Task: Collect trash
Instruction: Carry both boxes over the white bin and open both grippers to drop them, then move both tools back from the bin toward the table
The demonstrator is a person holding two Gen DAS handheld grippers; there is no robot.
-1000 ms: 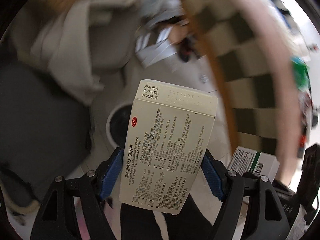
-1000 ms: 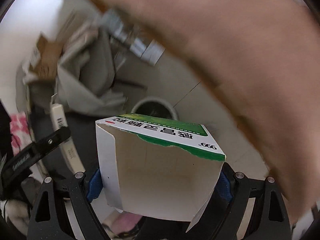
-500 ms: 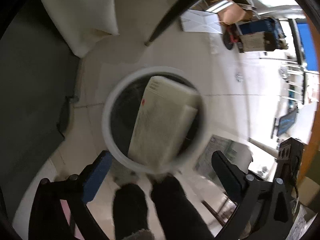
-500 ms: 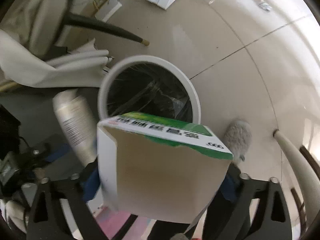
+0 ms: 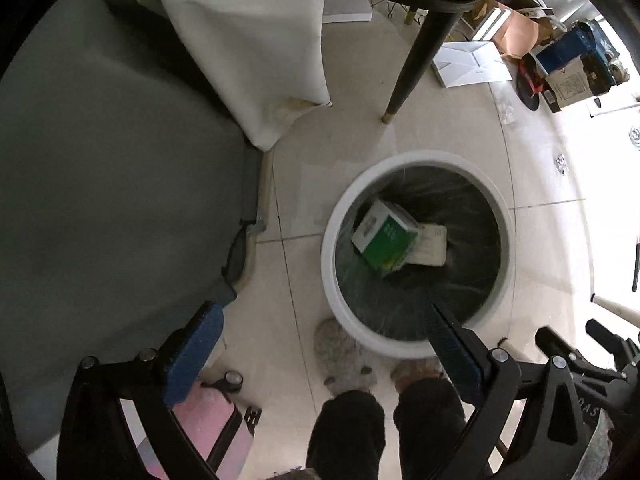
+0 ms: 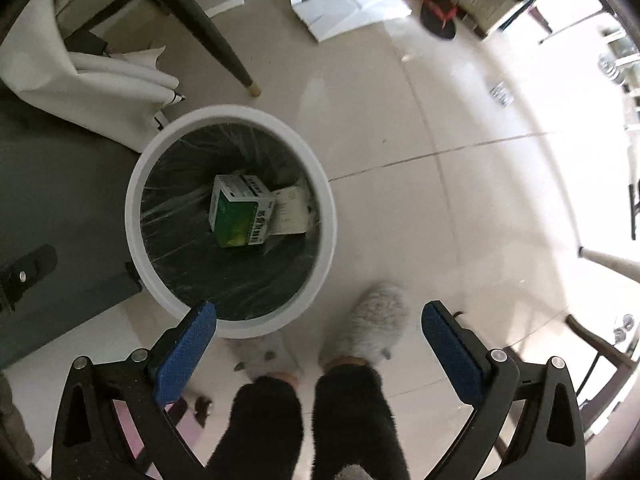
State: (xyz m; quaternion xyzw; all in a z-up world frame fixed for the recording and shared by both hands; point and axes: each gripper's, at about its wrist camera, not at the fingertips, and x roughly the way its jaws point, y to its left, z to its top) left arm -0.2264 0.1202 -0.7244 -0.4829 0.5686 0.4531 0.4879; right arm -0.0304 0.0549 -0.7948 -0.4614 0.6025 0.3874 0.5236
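Below the spread right hand-held gripper [image 6: 319, 334], green box [image 6: 239, 217] lies binned.

Blk gripper [image 6: 319, 334] arms, blue pads, silver screws; grey slippers [image 6: 370, 328].

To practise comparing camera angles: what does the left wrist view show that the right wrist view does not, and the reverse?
Only the left wrist view shows the pink case on the floor by the gripper and the blue crate at the far edge.

Only the right wrist view shows the folded white cloth beside the bin.

Both show the white bin with its dark liner, the green box and the pale box lying inside, a chair leg, and the person's grey slippers. Each view shows its own gripper, left gripper and right gripper, open and empty.
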